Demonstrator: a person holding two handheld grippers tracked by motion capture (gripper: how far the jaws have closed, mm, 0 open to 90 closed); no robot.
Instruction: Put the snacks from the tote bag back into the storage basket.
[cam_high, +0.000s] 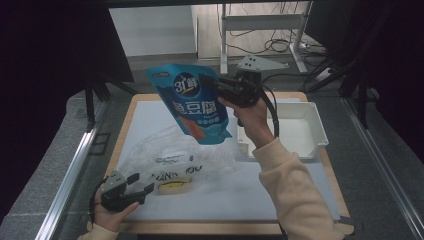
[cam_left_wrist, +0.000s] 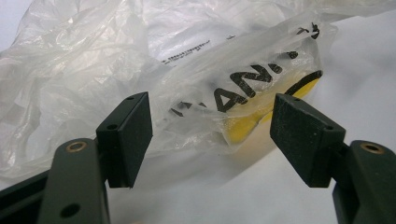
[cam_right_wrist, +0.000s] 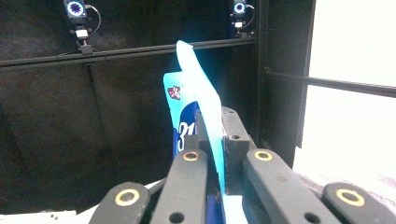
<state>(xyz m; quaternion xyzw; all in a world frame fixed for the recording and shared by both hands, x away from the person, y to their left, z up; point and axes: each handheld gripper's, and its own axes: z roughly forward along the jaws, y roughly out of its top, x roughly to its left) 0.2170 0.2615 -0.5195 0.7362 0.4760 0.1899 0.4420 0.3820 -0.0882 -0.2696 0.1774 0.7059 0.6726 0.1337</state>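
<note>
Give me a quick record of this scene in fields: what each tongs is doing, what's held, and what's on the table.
right tongs: shut on the edge of the blue pouch, held up above the table
left tongs: open, low at the clear plastic bag, not pressing it
clear plastic bag: crumpled on the white mat, black lettering, something yellow inside
white tray: right side of table

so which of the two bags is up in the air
The blue pouch, pinched by the right gripper above the table. The clear plastic bag lies flat by the open left gripper.
</note>
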